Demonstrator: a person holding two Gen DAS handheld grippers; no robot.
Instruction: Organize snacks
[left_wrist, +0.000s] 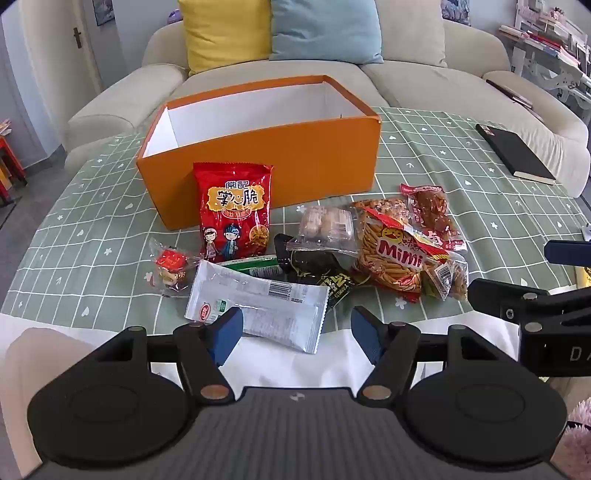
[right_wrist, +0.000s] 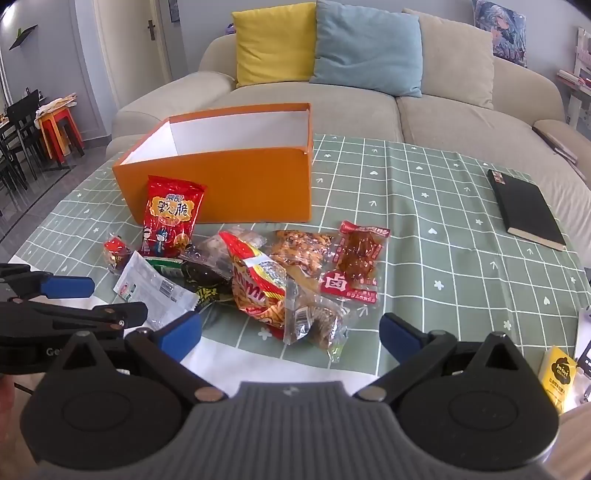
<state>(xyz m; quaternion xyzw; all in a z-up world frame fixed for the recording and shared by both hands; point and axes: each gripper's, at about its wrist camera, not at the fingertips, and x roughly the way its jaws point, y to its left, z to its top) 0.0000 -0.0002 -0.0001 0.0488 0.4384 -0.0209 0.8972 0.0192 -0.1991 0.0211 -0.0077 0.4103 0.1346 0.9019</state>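
An open orange box (left_wrist: 280, 158) (right_wrist: 236, 184) with a white, empty-looking inside stands on the green checked tablecloth. In front of it lies a pile of snack packets: a tall red bag (left_wrist: 234, 210) (right_wrist: 171, 218) leaning on the box, a white packet (left_wrist: 258, 306) (right_wrist: 155, 291), a Mimi bag (left_wrist: 397, 254) (right_wrist: 258, 284), a red meat packet (left_wrist: 432, 212) (right_wrist: 356, 264), a small red-topped packet (left_wrist: 170, 266) (right_wrist: 116, 253). My left gripper (left_wrist: 297, 332) is open, just short of the white packet. My right gripper (right_wrist: 291, 334) is open, near a clear packet (right_wrist: 317, 325).
A black notebook (left_wrist: 515, 153) (right_wrist: 526, 208) lies at the table's right side. A yellow carton (right_wrist: 556, 371) sits at the near right edge. A beige sofa (left_wrist: 424, 81) with cushions stands behind the table. The right gripper's fingers (left_wrist: 569, 251) show at the left view's right edge.
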